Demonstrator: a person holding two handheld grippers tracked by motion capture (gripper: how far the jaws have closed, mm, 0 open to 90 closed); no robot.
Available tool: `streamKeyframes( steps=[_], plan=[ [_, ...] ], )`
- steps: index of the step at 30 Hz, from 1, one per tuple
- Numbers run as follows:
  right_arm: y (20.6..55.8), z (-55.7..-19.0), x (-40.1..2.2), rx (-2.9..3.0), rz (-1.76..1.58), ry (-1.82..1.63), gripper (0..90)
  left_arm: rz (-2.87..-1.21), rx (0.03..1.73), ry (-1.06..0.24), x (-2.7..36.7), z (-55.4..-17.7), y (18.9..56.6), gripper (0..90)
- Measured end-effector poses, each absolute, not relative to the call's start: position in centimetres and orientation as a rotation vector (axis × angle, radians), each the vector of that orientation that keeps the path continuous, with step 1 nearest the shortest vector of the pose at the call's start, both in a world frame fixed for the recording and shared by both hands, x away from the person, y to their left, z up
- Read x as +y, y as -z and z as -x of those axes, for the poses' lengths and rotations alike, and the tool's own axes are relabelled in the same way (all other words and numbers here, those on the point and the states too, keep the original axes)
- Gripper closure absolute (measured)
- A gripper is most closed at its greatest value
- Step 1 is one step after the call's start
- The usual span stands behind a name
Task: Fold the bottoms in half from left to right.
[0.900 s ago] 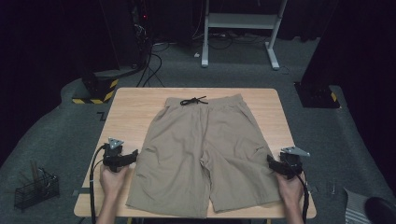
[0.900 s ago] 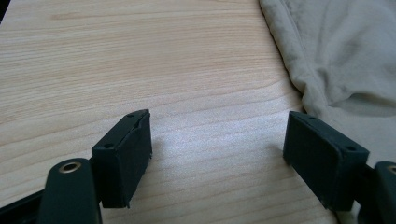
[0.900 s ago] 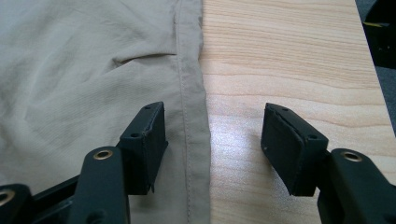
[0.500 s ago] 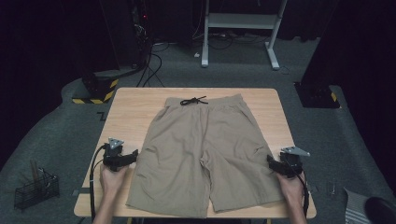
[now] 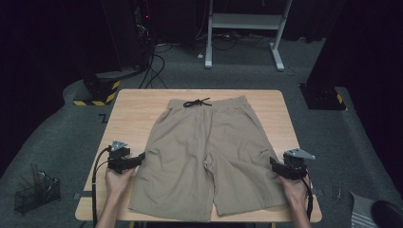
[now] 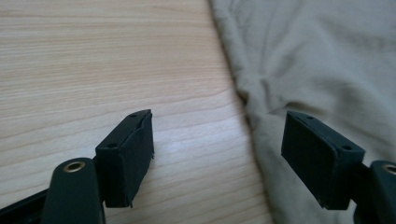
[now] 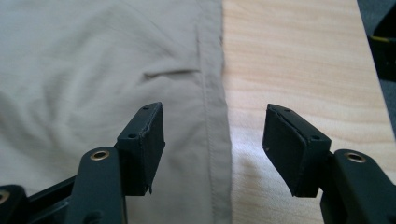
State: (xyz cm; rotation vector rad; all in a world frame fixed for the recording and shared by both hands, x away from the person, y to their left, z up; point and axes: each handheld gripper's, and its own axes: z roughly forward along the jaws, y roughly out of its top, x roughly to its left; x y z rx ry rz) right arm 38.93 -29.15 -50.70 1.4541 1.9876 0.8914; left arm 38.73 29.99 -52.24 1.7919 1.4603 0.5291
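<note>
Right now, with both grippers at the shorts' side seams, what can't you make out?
- Table under the shorts: covered by fabric, high view.
- Near hem: cut off by the bottom edge in both gripper views.
- Wire basket contents on the floor: too small and dim, high view.
- Left gripper and right gripper height above the table: unclear.

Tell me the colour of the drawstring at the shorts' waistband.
Black, tied in a bow on the khaki shorts; the drawstring shows best in the high view.

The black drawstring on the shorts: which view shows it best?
The high view: the drawstring lies knotted at the waistband of the shorts. Both gripper views show shorts side edges between open jaws.
</note>
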Motion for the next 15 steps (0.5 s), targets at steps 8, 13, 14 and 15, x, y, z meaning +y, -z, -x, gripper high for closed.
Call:
streamKeyframes(
  steps=[8,13,14,15],
  plan=[
    [49.8,-39.0,-27.7,2.027,-1.402,-0.952,45.2,-1.840,1.395,-0.487,27.9,-39.0,51.6,25.8],
    [49.7,-39.2,-26.5,2.062,-1.384,-1.013,49.0,-1.878,1.358,-0.465,26.1,-39.3,51.3,26.4],
    [49.7,-39.2,-26.3,2.068,-1.376,-1.019,49.2,-1.889,1.348,-0.461,25.8,-39.4,51.2,26.4],
    [49.6,-39.3,-26.0,2.071,-1.367,-1.023,49.4,-1.901,1.336,-0.465,25.4,-39.5,51.0,26.4]
  ],
)
